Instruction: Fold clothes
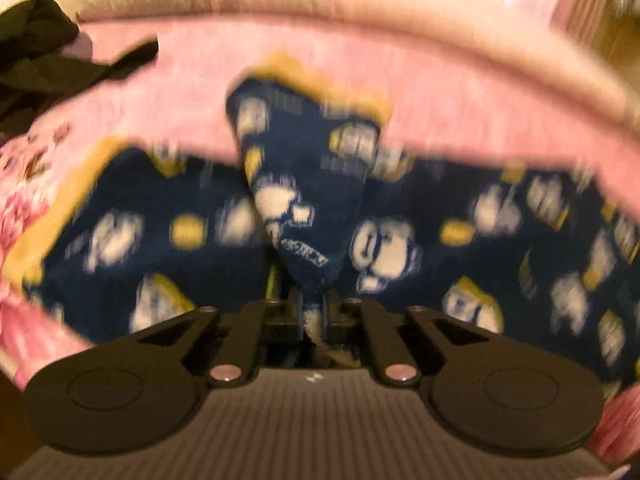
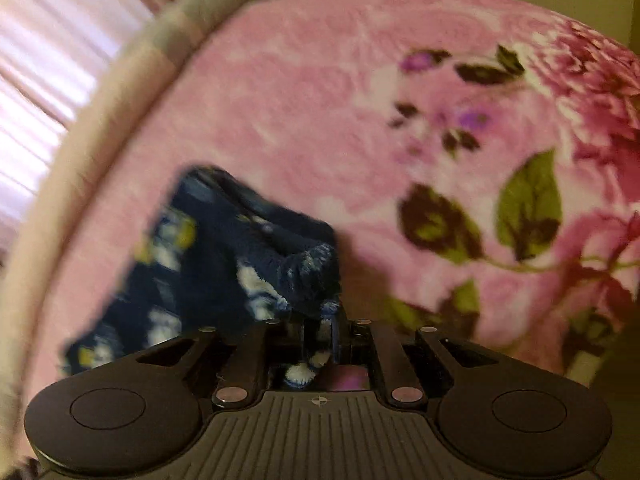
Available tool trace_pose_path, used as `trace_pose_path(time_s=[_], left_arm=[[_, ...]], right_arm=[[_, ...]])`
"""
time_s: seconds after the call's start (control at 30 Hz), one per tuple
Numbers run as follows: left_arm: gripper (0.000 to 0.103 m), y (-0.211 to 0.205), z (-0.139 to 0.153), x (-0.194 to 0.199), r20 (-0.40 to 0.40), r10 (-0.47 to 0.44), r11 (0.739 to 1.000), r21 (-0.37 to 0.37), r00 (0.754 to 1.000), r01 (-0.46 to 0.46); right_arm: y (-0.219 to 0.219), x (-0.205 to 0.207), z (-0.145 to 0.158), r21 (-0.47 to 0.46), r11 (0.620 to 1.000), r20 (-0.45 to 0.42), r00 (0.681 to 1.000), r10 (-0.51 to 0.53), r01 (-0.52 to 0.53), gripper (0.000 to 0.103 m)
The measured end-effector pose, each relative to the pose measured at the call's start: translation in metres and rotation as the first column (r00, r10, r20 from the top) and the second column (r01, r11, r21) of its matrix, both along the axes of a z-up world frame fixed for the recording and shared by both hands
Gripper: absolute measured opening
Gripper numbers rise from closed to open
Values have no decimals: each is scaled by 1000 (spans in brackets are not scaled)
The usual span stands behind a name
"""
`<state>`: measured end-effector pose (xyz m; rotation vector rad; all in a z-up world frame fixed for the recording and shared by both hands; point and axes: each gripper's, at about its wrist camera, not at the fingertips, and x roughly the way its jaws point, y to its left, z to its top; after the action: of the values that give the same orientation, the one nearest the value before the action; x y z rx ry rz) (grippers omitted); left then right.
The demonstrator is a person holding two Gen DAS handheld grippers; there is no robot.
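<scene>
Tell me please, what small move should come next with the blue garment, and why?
Probably carry the pinched edge forward and lay it over the rest. Both the left gripper and right gripper have jaws shut on the blue garment, and its held part is raised above the pink blanket, so a fold looks begun. The blur hides where the edges line up.

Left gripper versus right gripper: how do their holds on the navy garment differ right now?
The left gripper pinches a raised fold of the navy printed garment, with cloth spread wide to both sides; the right gripper pinches an edge, with the garment only to its left. Ahead of the left gripper lies mostly garment; ahead of the right lies mostly the pink floral blanket. Both are shut on the same garment.
</scene>
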<state>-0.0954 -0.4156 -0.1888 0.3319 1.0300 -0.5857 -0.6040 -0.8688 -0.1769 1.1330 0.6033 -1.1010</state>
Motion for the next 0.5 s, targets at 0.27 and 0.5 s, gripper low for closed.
trace_pose_path(time_s=[0.27,0.5], left_arm=[[38,-3,36,-2,89,-9,994,106,996,0],[66,-71,58,52,229,-161,987,65,960,150]], right_arm=[[10,11,53,-124,992,-237,971,-26,-4,84],[-21,38,64,-126,988,-180,977,-113,91,84]])
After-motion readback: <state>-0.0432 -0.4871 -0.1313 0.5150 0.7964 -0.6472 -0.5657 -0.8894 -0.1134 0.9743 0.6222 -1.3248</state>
